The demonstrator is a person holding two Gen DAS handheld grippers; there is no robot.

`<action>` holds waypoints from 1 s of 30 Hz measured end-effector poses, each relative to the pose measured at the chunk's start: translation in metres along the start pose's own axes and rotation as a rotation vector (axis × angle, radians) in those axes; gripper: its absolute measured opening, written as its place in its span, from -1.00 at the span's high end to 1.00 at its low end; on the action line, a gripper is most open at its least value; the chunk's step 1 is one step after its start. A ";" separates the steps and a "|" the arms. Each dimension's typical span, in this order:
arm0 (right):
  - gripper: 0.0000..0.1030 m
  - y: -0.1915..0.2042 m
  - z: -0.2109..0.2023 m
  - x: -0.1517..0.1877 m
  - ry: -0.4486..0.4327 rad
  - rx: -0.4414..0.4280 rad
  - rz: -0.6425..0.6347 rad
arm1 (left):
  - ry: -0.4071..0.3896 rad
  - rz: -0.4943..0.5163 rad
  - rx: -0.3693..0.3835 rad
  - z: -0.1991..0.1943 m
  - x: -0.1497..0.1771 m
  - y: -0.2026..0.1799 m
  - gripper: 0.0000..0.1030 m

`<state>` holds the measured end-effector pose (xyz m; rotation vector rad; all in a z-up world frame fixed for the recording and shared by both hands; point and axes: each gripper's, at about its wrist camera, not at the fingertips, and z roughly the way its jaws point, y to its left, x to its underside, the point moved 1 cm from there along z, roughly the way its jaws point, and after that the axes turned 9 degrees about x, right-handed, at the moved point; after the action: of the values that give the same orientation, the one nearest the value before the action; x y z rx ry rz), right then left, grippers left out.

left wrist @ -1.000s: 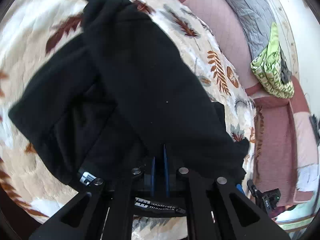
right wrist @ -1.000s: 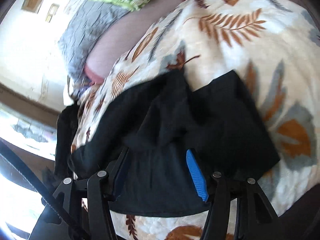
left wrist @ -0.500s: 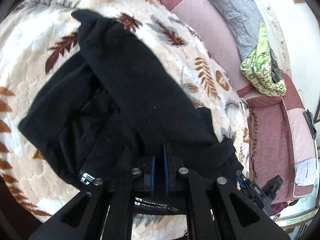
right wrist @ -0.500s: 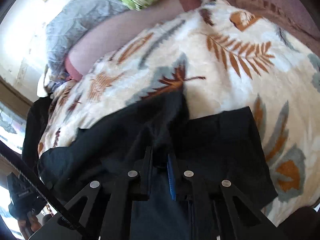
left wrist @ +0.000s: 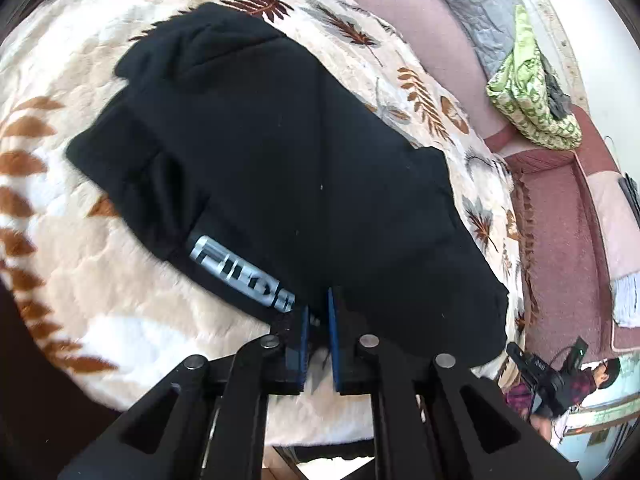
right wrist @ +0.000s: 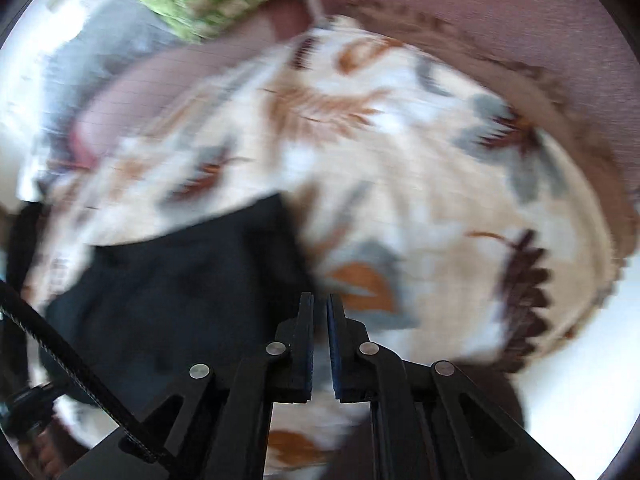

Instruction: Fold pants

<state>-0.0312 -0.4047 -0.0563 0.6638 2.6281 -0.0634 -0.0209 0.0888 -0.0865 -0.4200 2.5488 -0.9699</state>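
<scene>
The pants [left wrist: 280, 168] lie in a dark, doubled-over heap on the leaf-print blanket [left wrist: 100, 312], and their long axis runs from the near edge, right at the left gripper [left wrist: 317, 312], away and to the left toward the far end of the bundle. That gripper is the one on the cloth: its blue pads [left wrist: 331, 320] are drawn close together at the near hem, beside the silver lettering [left wrist: 240, 276], and seem to pinch a bit of fabric, though the black cloth hides the bite itself. The right gripper [right wrist: 319, 320] is off the garment; in its blurred view the pants [right wrist: 180, 280] lie to its left and slightly ahead, with bare blanket [right wrist: 440, 200] straight in front, and its jaws are nearly together with nothing between them. So I'd judge the next fold turns on the left hand, carrying its hem along that axis toward the far end.
</scene>
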 end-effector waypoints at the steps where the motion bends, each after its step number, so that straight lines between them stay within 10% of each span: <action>1: 0.79 -0.002 0.000 -0.001 -0.003 0.021 -0.001 | -0.010 0.016 0.001 -0.007 0.002 -0.001 0.83; 7: 0.06 0.057 -0.024 -0.015 -0.087 -0.158 -0.134 | -0.151 0.082 -0.013 -0.064 -0.008 -0.007 0.67; 10: -0.02 0.126 -0.031 -0.018 -0.068 -0.333 -0.273 | -0.244 0.067 -0.076 -0.084 -0.030 0.005 0.10; 14: -0.09 0.200 -0.023 -0.018 0.013 -0.498 -0.369 | -0.285 0.048 -0.153 -0.085 -0.060 0.026 0.09; 22: -0.24 0.309 0.027 -0.030 0.006 -0.362 -0.580 | -0.219 0.002 -0.130 -0.044 -0.109 0.053 -0.04; 24: -0.15 0.323 0.041 -0.030 0.041 -0.362 -0.609 | -0.195 0.000 -0.139 -0.039 -0.111 0.053 0.58; 26: 0.96 0.327 0.049 -0.032 0.092 -0.405 -0.605 | -0.187 -0.008 -0.109 -0.043 -0.110 0.054 0.77; 30: 0.98 0.318 0.043 -0.034 0.081 -0.400 -0.579 | -0.201 -0.048 -0.068 -0.060 -0.096 0.055 0.91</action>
<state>0.1601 -0.1450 -0.0621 -0.2370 2.7041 0.3148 0.0290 0.2009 -0.0591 -0.5704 2.4041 -0.8153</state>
